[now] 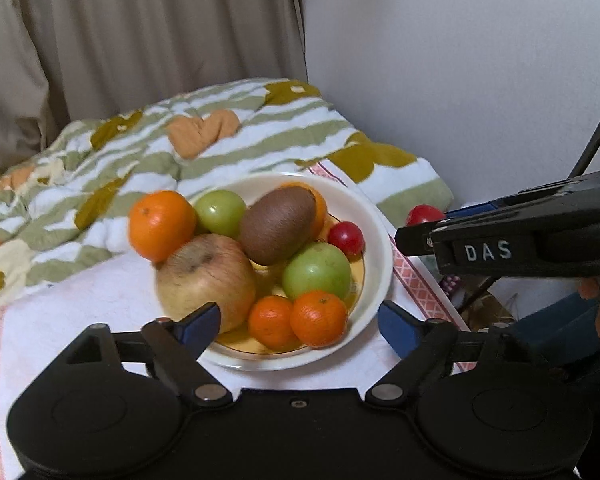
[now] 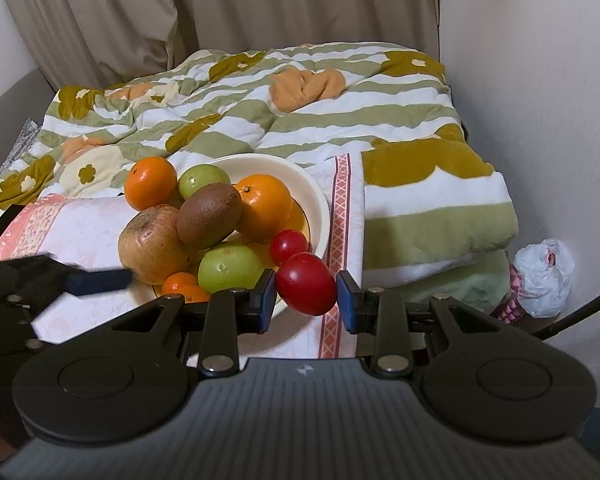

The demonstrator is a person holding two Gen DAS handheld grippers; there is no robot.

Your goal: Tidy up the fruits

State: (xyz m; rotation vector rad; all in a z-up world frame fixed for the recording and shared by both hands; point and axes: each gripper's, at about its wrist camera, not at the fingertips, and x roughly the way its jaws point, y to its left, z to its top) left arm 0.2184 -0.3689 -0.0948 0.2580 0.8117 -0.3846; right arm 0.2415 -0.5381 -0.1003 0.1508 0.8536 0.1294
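My right jaws pinch a red tomato just off the near rim of the white bowl, which sits on a cloth-covered bed and is heaped with an apple, kiwi, green tomatoes, oranges, mandarins and another red tomato; my left jaws stand spread and empty at the bowl's front edge. The risk, as I judge it: the pile is already high, one orange perched over the far rim, so a tomato dropped on top could roll off, or knock that orange onto the blanket
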